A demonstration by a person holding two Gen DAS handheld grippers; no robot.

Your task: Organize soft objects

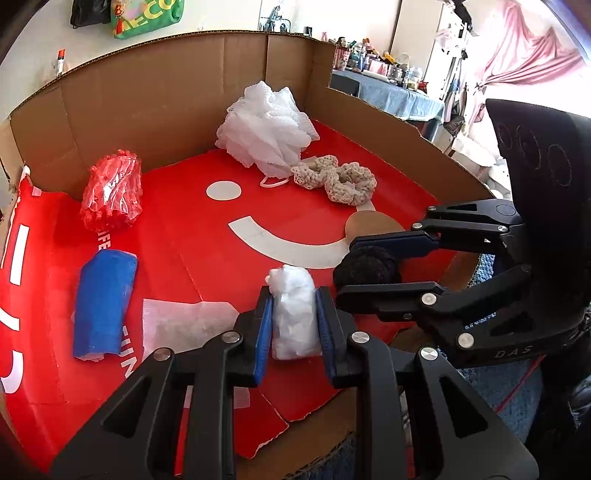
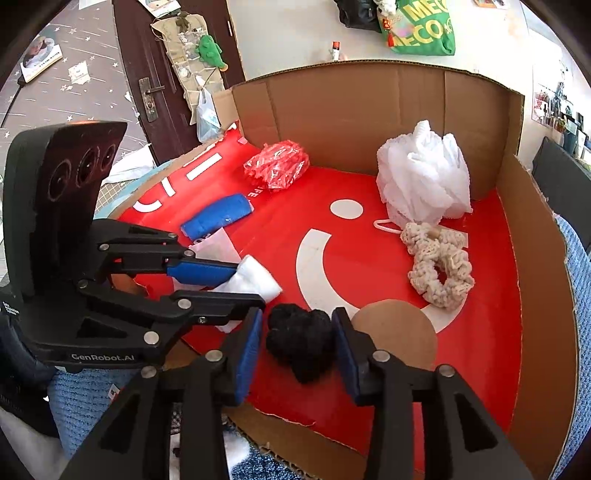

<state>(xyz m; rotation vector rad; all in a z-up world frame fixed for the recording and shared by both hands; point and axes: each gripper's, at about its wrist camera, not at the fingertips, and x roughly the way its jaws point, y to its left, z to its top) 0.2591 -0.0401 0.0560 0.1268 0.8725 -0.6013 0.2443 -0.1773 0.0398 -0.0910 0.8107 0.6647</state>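
A: What lies in the red-floored cardboard box (image 1: 155, 92)?
B: A white mesh bath pouf (image 1: 264, 127) by the back wall.
A: The tools?
B: Left tool (image 1: 293, 314) pinches a small white plastic-wrapped bundle (image 1: 293, 314); right tool (image 2: 297, 345) stands narrowly parted around a black scrunchie (image 2: 301, 341).

White letters "GenRobot.AI" stand on the black plastic body of the left gripper (image 2: 240, 291), seen to the left of the right gripper's fingers. "DAS" is embossed on the black body of the right gripper (image 1: 373, 264), right of the left gripper's fingers. Far beyond the fingers, a green cloth bag (image 2: 424, 29) on the wall bears partly cut-off white letters "MEC" and "ECO". The red printed cardboard floor (image 1: 177, 236) shows "FE" and "FUN" fragments.
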